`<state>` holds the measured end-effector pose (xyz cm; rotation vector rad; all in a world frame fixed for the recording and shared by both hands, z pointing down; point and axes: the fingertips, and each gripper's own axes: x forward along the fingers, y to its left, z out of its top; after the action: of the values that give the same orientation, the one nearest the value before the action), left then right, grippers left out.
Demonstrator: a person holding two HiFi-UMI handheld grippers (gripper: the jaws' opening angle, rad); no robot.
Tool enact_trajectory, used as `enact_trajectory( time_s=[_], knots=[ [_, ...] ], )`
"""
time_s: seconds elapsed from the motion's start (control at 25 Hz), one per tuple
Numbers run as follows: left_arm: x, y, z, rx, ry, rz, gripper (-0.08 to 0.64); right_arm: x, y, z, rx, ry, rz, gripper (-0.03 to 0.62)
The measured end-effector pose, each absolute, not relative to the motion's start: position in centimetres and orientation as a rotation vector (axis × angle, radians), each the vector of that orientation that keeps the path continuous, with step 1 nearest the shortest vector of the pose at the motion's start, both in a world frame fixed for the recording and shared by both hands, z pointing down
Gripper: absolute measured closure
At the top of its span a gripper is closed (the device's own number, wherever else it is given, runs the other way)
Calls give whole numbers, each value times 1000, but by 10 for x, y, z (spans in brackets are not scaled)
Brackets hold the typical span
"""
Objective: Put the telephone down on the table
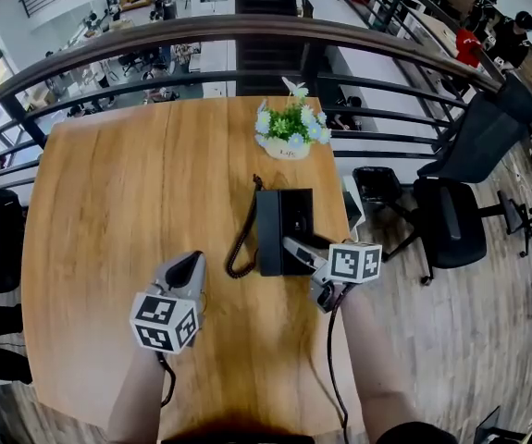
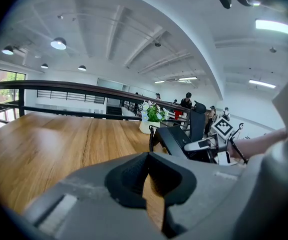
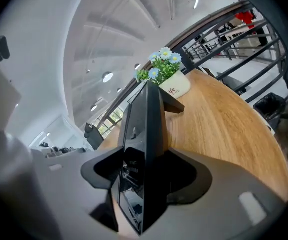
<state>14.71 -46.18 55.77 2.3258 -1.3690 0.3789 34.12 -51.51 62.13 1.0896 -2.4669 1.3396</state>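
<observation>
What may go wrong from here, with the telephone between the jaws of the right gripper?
1. The telephone lies between the open jaws of the right gripper; a crooked pull back might drag it toward the table edge near that gripper.
2. The coiled cord lies loose beside it and may snag if the telephone shifts.

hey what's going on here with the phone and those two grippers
A person holds a hand-held gripper in each hand over a wooden table. The right hand-held gripper has its jaws wide around the black telephone, which appears to lie on the table, and the pads do not seem to press on it. The left hand-held gripper sits beside it, jaws together and empty.
</observation>
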Motion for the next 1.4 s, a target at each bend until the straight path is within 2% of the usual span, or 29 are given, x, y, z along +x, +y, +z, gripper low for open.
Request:
enact_trajectory(
  time_s=[0.24, 0.6, 0.84, 1.4],
  knots=[
    [153, -450, 553, 2347, -1351, 407, 558, 359, -516, 624, 1149, -2408, 1241, 289],
    [151, -426, 547, 2333, -1347, 402, 558, 367, -508, 612, 1229, -2402, 1196, 290],
    [137, -396, 543, 2318, -1358, 382, 558, 367, -483, 592, 1259, -2395, 1015, 285],
    [85, -305, 510, 2357, -1336, 300, 558, 309, -374, 524, 1328, -2469, 826, 298]
  ],
)
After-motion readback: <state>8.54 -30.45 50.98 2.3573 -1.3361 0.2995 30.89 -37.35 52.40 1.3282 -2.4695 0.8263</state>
